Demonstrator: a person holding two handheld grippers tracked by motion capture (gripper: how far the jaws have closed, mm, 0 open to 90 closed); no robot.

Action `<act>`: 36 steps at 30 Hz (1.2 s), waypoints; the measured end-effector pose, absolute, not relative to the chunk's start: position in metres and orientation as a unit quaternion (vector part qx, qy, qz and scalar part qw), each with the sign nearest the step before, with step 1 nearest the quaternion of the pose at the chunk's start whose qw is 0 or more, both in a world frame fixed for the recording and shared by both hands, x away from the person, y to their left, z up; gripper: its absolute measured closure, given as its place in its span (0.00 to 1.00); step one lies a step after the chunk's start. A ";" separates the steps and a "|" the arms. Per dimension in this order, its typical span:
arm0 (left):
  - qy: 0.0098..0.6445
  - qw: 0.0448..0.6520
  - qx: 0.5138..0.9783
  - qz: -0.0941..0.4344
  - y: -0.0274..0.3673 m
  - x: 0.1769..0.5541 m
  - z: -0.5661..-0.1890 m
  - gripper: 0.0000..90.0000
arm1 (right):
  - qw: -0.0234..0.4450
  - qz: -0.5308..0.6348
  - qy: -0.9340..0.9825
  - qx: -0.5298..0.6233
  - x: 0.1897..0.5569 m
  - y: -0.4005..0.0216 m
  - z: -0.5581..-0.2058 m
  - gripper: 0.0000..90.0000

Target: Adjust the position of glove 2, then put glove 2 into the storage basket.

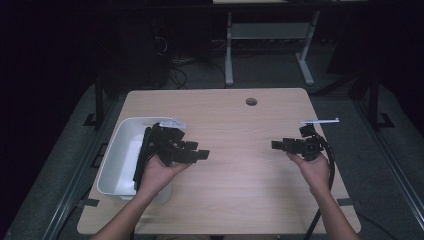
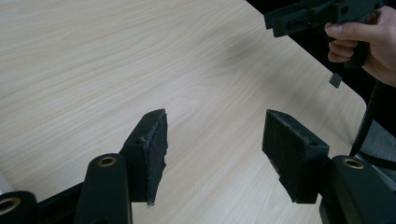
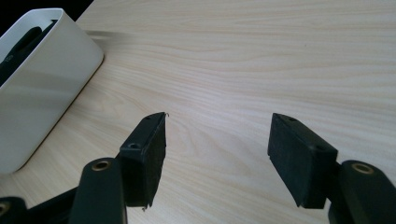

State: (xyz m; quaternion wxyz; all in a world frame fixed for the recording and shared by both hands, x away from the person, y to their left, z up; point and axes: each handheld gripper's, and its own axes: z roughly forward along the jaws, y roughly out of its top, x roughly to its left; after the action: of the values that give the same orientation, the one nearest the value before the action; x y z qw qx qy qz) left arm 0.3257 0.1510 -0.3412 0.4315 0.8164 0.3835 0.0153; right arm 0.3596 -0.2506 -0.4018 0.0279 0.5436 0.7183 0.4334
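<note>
Pale wood table (image 1: 235, 175) lies bare across its middle and far half, with a small hole (image 1: 251, 101) near the far edge. White bin (image 1: 116, 160) sits at the left edge. Just right of it the left gripper (image 1: 200, 154) hovers, jaws apart, nothing between. Well apart, near the right edge, the right gripper (image 1: 276, 144) faces it, likewise released and empty.

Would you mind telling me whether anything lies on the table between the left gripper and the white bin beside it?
Nothing visible does. The left gripper hovers, jaws open and empty, just right of the white bin, with bare table around it. The right gripper is well off on the far side.
</note>
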 end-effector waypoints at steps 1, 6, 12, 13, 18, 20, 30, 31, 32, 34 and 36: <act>0.383 0.432 0.817 0.014 0.150 0.326 -0.341 0.45 | 0.028 0.432 0.718 0.544 0.359 -0.252 -0.403 0.41; 0.381 0.431 0.818 0.012 0.147 0.326 -0.343 0.44 | 0.026 0.431 0.716 0.548 0.356 -0.257 -0.407 0.40; 0.379 0.428 0.820 0.009 0.142 0.327 -0.345 0.44 | 0.024 0.431 0.714 0.552 0.352 -0.263 -0.413 0.40; 0.378 0.429 0.821 0.009 0.142 0.327 -0.345 0.44 | 0.022 0.431 0.712 0.554 0.352 -0.263 -0.413 0.40; 0.377 0.429 0.821 0.005 0.137 0.326 -0.347 0.44 | 0.022 0.430 0.712 0.555 0.348 -0.267 -0.418 0.40; 0.374 0.428 0.822 0.005 0.136 0.326 -0.347 0.44 | 0.023 0.430 0.712 0.555 0.346 -0.269 -0.419 0.40; 0.370 0.431 0.823 -0.006 0.126 0.326 -0.353 0.43 | 0.025 0.431 0.706 0.562 0.336 -0.283 -0.425 0.40; 0.368 0.429 0.825 -0.005 0.124 0.326 -0.355 0.43 | 0.024 0.430 0.705 0.564 0.335 -0.284 -0.426 0.40; 0.368 0.429 0.825 -0.006 0.123 0.326 -0.355 0.43 | 0.025 0.430 0.704 0.565 0.334 -0.285 -0.427 0.40; 0.368 0.430 0.824 -0.008 0.122 0.325 -0.357 0.43 | 0.023 0.430 0.702 0.567 0.333 -0.288 -0.429 0.40; 0.365 0.430 0.826 -0.009 0.120 0.325 -0.358 0.43 | 0.025 0.431 0.700 0.568 0.331 -0.290 -0.431 0.39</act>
State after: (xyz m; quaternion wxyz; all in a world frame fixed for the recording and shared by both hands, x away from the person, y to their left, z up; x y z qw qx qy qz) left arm 0.3252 0.1199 -0.3582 0.4299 0.8256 0.3654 -0.0089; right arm 0.3314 -0.2904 -0.4307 0.0250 0.5683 0.7003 0.4312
